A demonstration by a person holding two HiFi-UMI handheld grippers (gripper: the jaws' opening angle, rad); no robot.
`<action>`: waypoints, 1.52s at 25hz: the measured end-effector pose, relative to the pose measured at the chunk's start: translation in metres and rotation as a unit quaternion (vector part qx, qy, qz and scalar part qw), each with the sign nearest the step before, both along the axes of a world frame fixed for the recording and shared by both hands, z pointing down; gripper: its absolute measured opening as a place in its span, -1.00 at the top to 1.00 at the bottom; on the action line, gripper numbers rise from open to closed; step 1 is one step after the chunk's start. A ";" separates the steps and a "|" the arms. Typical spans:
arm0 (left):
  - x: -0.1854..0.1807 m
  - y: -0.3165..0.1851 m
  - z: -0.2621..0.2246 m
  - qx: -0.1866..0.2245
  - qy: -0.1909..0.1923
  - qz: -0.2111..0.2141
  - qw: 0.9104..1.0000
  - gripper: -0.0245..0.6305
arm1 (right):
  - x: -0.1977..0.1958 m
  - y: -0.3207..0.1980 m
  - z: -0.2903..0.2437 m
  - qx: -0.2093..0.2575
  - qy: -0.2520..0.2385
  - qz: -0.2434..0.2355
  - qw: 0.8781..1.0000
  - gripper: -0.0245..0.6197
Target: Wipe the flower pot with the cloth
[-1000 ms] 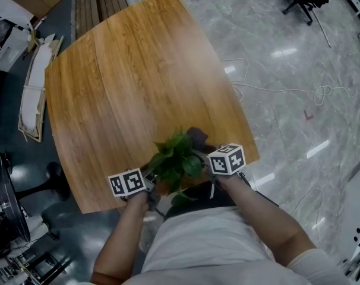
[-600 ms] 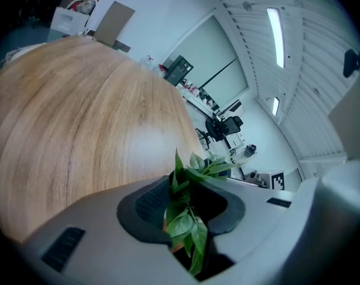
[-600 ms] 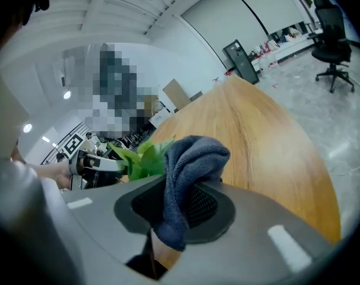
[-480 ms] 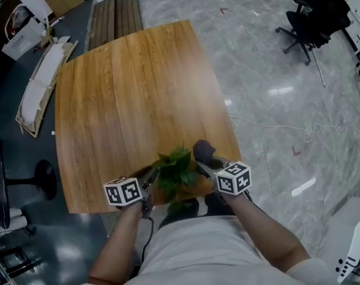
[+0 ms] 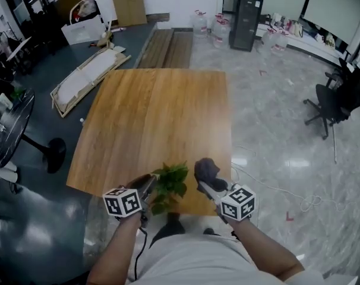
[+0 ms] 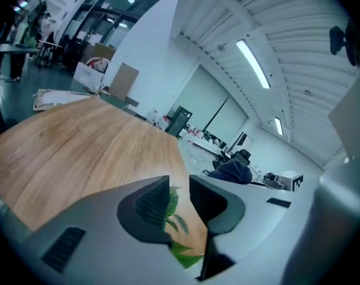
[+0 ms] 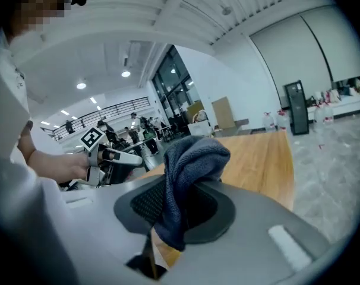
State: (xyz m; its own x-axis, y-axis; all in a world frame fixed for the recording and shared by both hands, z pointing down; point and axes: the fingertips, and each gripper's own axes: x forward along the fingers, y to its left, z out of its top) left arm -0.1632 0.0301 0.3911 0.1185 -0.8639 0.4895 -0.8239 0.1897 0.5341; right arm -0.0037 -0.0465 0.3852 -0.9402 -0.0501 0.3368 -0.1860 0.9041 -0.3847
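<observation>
**A:** What is seen at the left of the head view?

**B:** A standing fan (image 5: 8, 136) is seen on the floor, left of the wooden table (image 5: 156, 111). At the table's near edge the left gripper (image 5: 149, 183) is held just beside a leafy plant (image 5: 170, 184), on the plant's left side. The flower pot is covered by the foliage there and cannot be made out.

**A:** Are that gripper's jaws shown from above?

**B:** Only poorly. In the left gripper view they are seen a narrow gap apart. Green leaves (image 6: 173, 211) are visible in the gap and below it. Whether a leaf is pinched cannot be told. The table top is seen stretching away beyond the jaws.

**A:** And to the right of the plant?

**B:** A dark cloth (image 5: 207, 170) is held up by the right gripper (image 5: 204, 184), just right of the plant and over the table's near edge. The grip itself is shown only in the right gripper view. There the jaws are closed on the cloth, which is bunched above the pads, with a tail hanging below them. The left gripper is also caught side-on in that view, held in a hand (image 7: 52, 166).

**A:** What is at the far right?

**B:** An office chair (image 5: 331, 103) is seen on the pale stone floor, well apart from the table.
</observation>
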 end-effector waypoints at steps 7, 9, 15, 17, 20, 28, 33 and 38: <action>0.079 0.042 -0.123 0.123 -0.089 -0.047 0.987 0.65 | 0.042 0.049 -0.106 0.068 -0.072 -0.072 0.993 0.70; 0.101 0.053 -0.153 0.149 -0.109 -0.042 0.982 0.74 | 0.050 0.065 -0.137 0.079 -0.093 -0.083 0.989 0.70; 0.136 0.080 -0.227 0.197 -0.183 -0.045 0.962 0.91 | 0.067 0.097 -0.202 0.117 -0.133 -0.101 0.979 0.70; 0.142 0.084 -0.239 0.204 -0.192 -0.046 0.959 0.91 | 0.070 0.101 -0.214 0.129 -0.145 -0.100 0.976 0.71; 0.151 0.088 -0.246 0.203 -0.198 -0.047 0.958 0.91 | 0.074 0.107 -0.226 0.148 -0.154 -0.102 0.972 0.71; 0.153 0.110 -0.248 0.197 -0.212 -0.036 0.956 0.91 | 0.065 0.125 -0.231 0.175 -0.157 -0.101 0.967 0.71; 0.152 0.115 -0.248 0.200 -0.207 -0.041 0.957 0.91 | 0.063 0.130 -0.234 0.184 -0.155 -0.102 0.965 0.71; 0.135 0.123 -0.249 0.209 -0.204 -0.042 0.956 0.91 | 0.049 0.136 -0.239 0.187 -0.159 -0.097 0.965 0.71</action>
